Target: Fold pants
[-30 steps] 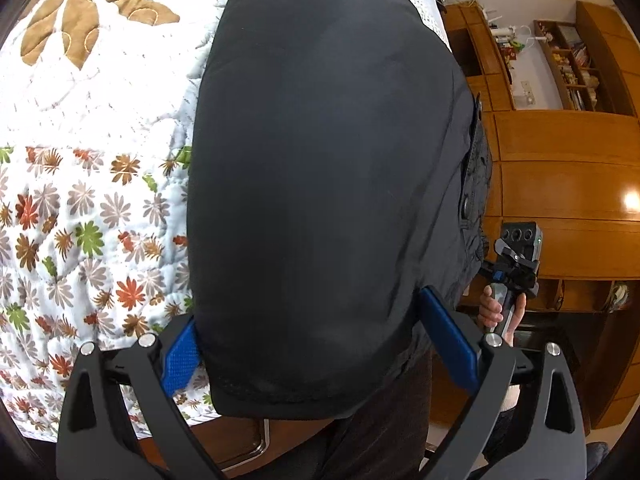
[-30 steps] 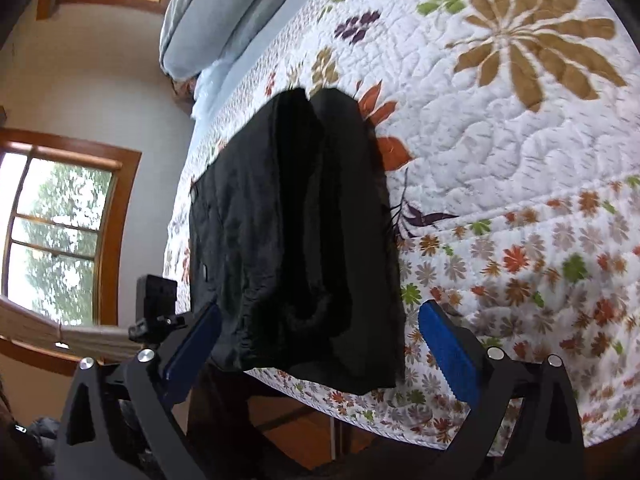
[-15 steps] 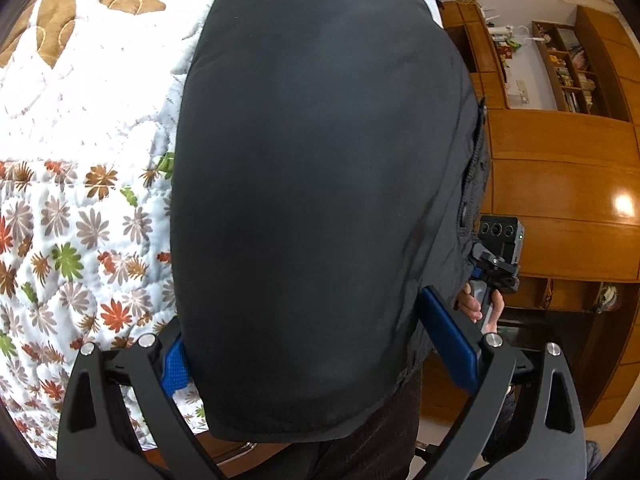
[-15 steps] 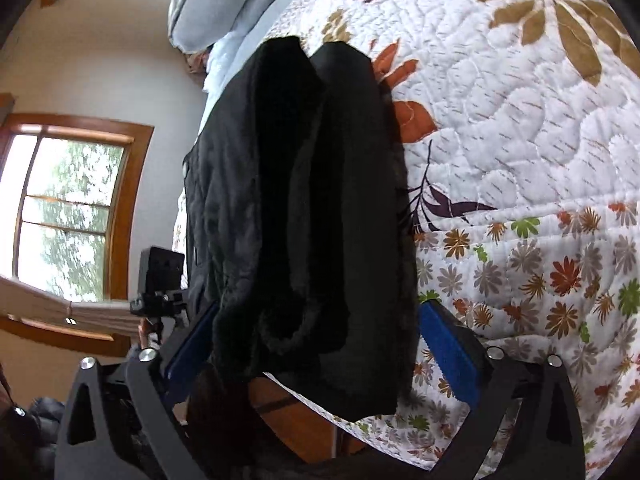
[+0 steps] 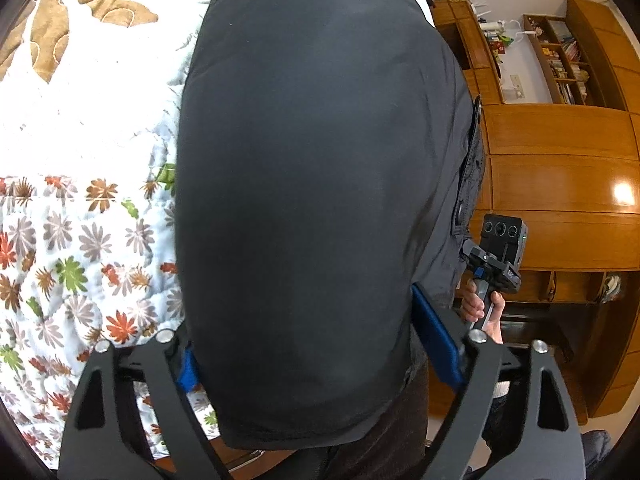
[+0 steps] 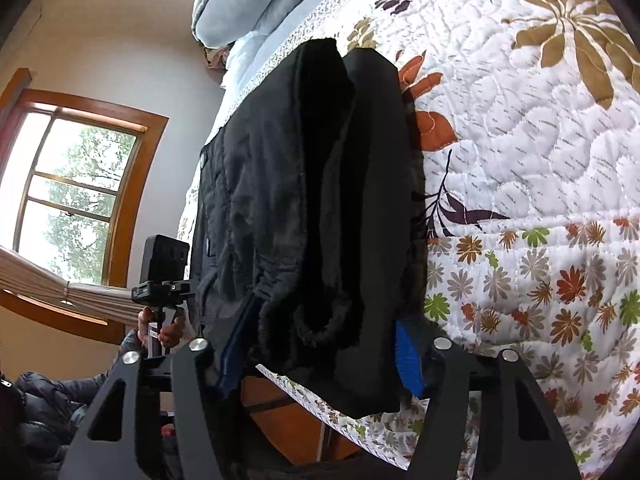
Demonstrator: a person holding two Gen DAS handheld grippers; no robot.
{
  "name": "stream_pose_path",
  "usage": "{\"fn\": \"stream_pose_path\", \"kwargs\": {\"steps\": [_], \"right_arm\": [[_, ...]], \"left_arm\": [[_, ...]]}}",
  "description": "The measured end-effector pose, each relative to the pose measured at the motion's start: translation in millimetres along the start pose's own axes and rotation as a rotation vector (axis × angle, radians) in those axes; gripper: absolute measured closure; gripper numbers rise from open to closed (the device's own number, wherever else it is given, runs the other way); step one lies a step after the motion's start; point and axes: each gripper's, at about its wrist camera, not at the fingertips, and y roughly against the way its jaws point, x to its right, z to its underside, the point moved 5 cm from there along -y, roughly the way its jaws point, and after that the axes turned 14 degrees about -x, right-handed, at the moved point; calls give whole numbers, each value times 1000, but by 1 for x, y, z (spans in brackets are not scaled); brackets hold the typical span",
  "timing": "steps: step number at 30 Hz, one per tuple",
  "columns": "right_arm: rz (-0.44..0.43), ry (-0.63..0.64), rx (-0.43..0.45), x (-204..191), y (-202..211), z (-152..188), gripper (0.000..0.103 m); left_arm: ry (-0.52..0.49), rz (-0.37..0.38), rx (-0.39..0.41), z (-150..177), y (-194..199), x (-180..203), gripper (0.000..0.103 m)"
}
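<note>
Both claws have slid in, left claw (image 5: 312, 364) and right claw (image 6: 320, 352) wide around black pants (image 5: 312, 184).

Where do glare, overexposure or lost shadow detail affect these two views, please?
Left wrist view: a glare spot on the wooden cabinet; the quilt washes out white. Right wrist view: the window is blown out, and the black pants lose fold detail in shadow.
</note>
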Motion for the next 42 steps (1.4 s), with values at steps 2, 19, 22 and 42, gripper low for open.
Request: {"fn": "stream_pose_path", "kwargs": {"steps": [2,19,22,42], "right_arm": [[-2,5,1,-2,-1,-1,43],[-45,34,37,1,5,-3,49],[-51,48,62,-4,7,-4,52],[-9,83,76,-30,-4,-62,55]], "left_arm": [[-3,-1,-2,0,0,-1,21],[-45,25,-33,-4,-1,4,41],[-41,33,-28,-5,-1,4,42],[-13,8,68,-42,33,-10,46]]}}
